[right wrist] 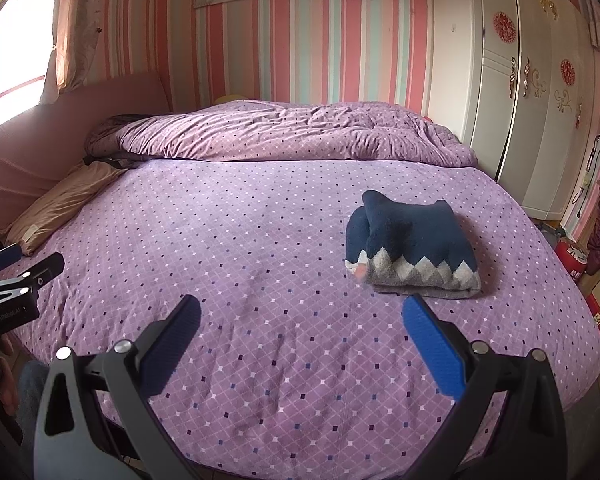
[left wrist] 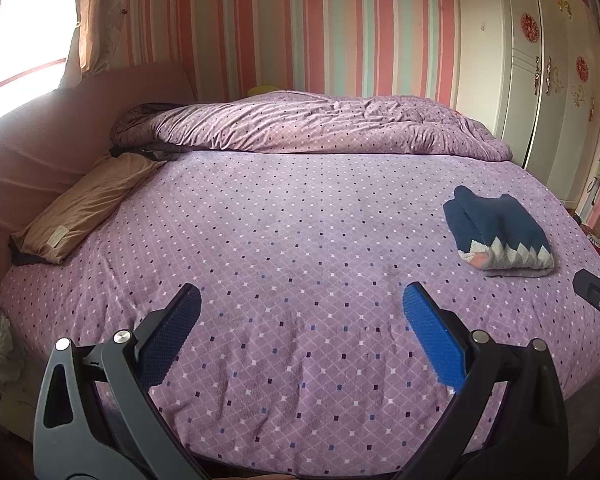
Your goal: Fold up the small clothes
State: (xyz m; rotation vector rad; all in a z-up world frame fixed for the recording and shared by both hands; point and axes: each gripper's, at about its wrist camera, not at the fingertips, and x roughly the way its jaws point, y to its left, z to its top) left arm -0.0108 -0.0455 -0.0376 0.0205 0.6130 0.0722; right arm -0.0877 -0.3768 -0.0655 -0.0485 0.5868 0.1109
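Note:
A folded navy sweater (left wrist: 498, 236) with a grey and white zigzag hem lies on the right side of the purple dotted bed (left wrist: 284, 248). It also shows in the right wrist view (right wrist: 412, 242), just beyond my right gripper. My left gripper (left wrist: 302, 300) is open and empty above the bed's near edge, to the left of the sweater. My right gripper (right wrist: 302, 310) is open and empty, its right finger close below the sweater's hem. The right gripper's tip shows at the left view's right edge (left wrist: 598, 296), and the left gripper at the right view's left edge (right wrist: 16, 284).
A rumpled purple duvet (left wrist: 312, 128) lies across the bed's far end. A tan pillow (left wrist: 84, 204) rests at the far left against a pink headboard (left wrist: 40, 152). White wardrobes (left wrist: 540, 80) stand on the right. Boxes and red items (right wrist: 592, 280) sit beside the bed's right side.

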